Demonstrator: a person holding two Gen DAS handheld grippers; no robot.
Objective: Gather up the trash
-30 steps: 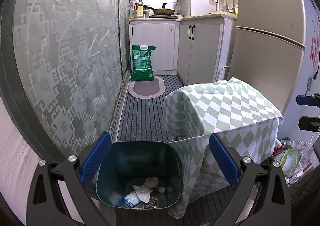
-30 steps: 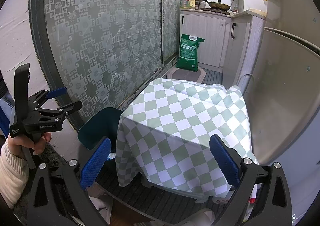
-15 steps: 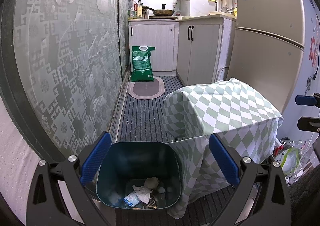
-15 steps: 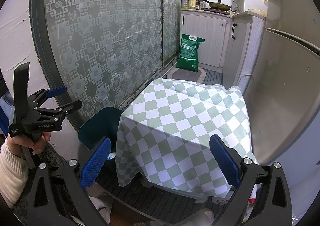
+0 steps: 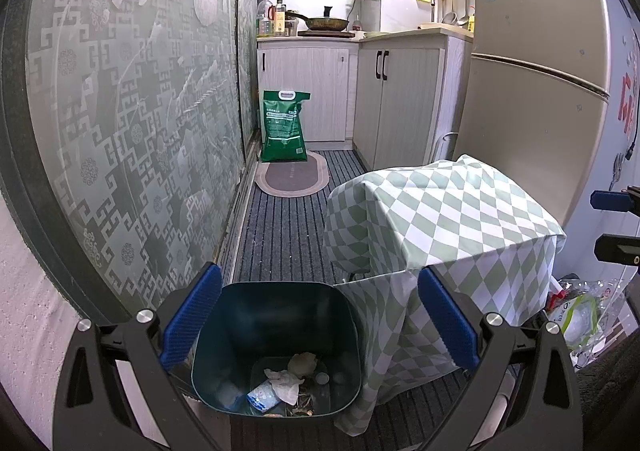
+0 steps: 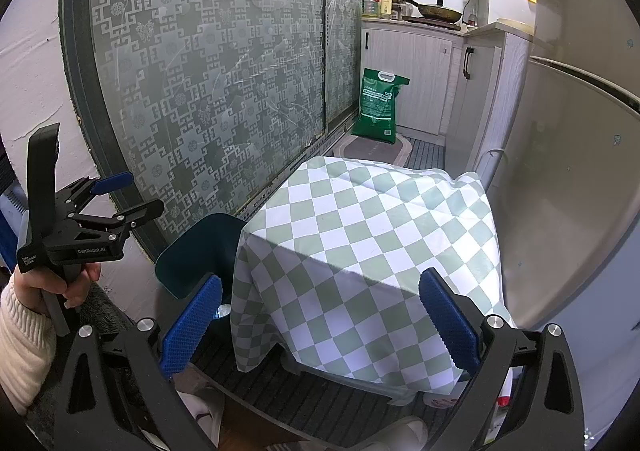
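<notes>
Fingers (image 5: 192, 321) spread, bin (image 5: 276, 347) of trash (image 5: 286, 381) seemingly below.

Dark teal bin (image 5: 276, 315), green-white checked cloth (image 6: 360, 235), possibly grey striped mat (image 5: 288, 227)

Right gripper (image 6: 320, 315) jaws spread, empty, above checked cloth (image 6: 372, 251); dark bin (image 6: 200, 247) at its left; left gripper (image 6: 124, 195) far left.
</notes>
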